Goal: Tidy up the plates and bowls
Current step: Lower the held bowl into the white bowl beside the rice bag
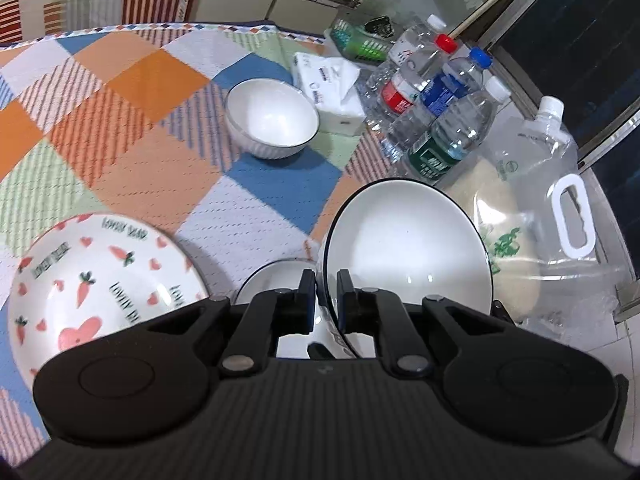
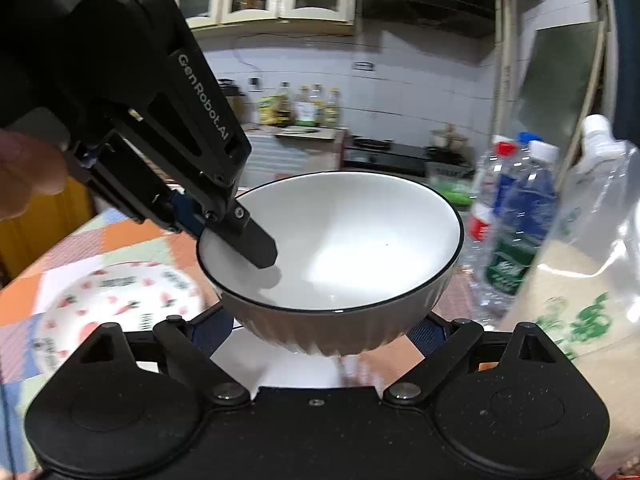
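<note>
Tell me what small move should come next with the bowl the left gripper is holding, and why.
Probably lower the black-rimmed bowl straight down. The left gripper pinches its rim and it looks lifted above another white dish. The right gripper's fingers sit spread beneath it, so ease down slowly.

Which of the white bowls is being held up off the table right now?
The black-rimmed bowl pinched at its rim by the left gripper. The other white bowl sits alone on the checked tablecloth beside the tissue pack.
</note>
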`<state>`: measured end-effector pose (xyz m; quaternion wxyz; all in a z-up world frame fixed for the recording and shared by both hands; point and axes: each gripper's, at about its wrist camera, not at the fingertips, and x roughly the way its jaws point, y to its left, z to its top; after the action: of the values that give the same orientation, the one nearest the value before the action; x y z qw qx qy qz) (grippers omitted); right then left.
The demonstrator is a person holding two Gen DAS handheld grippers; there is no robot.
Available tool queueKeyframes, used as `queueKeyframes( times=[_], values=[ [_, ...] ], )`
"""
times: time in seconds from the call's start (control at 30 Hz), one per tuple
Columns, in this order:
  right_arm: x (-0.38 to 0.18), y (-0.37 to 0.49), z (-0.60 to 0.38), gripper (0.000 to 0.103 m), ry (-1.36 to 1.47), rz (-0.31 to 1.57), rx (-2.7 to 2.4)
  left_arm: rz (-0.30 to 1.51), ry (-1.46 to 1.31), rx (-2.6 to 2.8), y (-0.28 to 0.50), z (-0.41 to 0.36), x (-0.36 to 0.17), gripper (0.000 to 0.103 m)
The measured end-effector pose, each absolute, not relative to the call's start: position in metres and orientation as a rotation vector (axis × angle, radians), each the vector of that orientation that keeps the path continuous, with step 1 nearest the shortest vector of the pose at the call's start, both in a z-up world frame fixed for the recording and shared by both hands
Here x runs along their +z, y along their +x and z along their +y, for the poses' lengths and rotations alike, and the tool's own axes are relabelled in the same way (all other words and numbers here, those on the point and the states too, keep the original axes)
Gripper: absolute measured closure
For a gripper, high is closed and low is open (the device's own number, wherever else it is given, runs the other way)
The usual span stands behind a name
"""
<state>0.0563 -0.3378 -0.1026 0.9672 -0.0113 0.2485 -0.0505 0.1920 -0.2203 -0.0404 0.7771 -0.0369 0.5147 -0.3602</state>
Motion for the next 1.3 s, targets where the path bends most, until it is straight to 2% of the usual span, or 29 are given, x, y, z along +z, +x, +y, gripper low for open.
queueKeyframes(
  times=[0.57, 1.3],
  values=[
    [-0.139, 0.045, -0.325, 0.009, 0.037, 0.629, -0.020, 1.236, 0.023, -0.695, 0.183, -0.217, -0.091, 0.094],
    [-0.132, 0.058, -0.320, 0.010, -0.031, 0.769, -0.006, 1.208, 0.131, -0.618, 0.180, -0.229, -0.095, 0.094]
  ],
)
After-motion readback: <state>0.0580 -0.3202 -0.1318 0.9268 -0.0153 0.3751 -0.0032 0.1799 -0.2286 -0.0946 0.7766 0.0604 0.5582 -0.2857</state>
